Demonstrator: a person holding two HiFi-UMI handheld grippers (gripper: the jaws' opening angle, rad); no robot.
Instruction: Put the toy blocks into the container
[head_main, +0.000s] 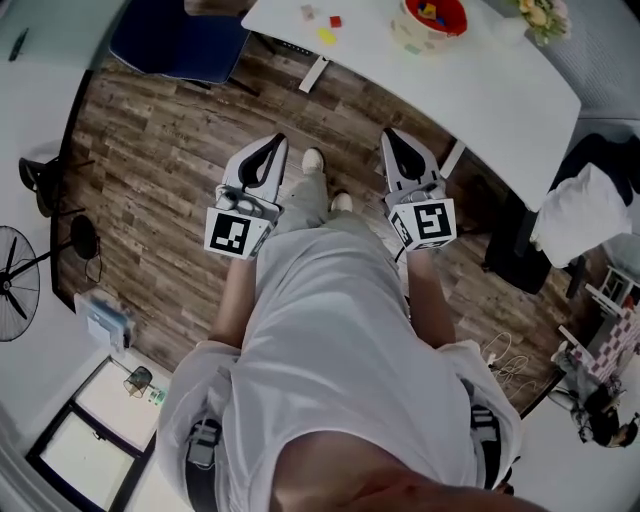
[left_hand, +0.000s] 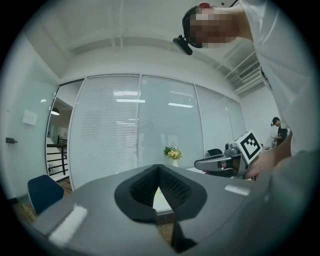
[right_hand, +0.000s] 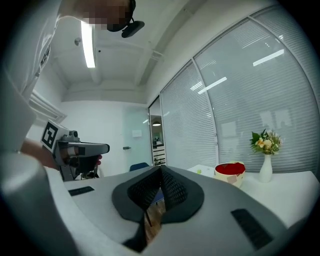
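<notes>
The toy blocks lie on the white table (head_main: 500, 90) at the top of the head view: a red block (head_main: 335, 21), a yellow block (head_main: 326, 36) and a pale one (head_main: 307, 12). Just right of them stands the container (head_main: 433, 18), a cream bowl with a red inside, holding a few coloured blocks; it also shows in the right gripper view (right_hand: 230, 172). My left gripper (head_main: 275, 141) and right gripper (head_main: 390, 136) hang side by side over the wooden floor, short of the table. Both are shut and empty. Their pads meet at the tips in the left gripper (left_hand: 158, 168) and the right gripper (right_hand: 161, 169).
A vase of flowers (right_hand: 265, 145) stands on the table beyond the container. A blue chair (head_main: 180, 40) sits left of the table. A black fan (head_main: 18, 283) stands at the far left. Dark and white garments (head_main: 585, 205) hang at the right. Glass walls with blinds (left_hand: 135, 130) lie ahead.
</notes>
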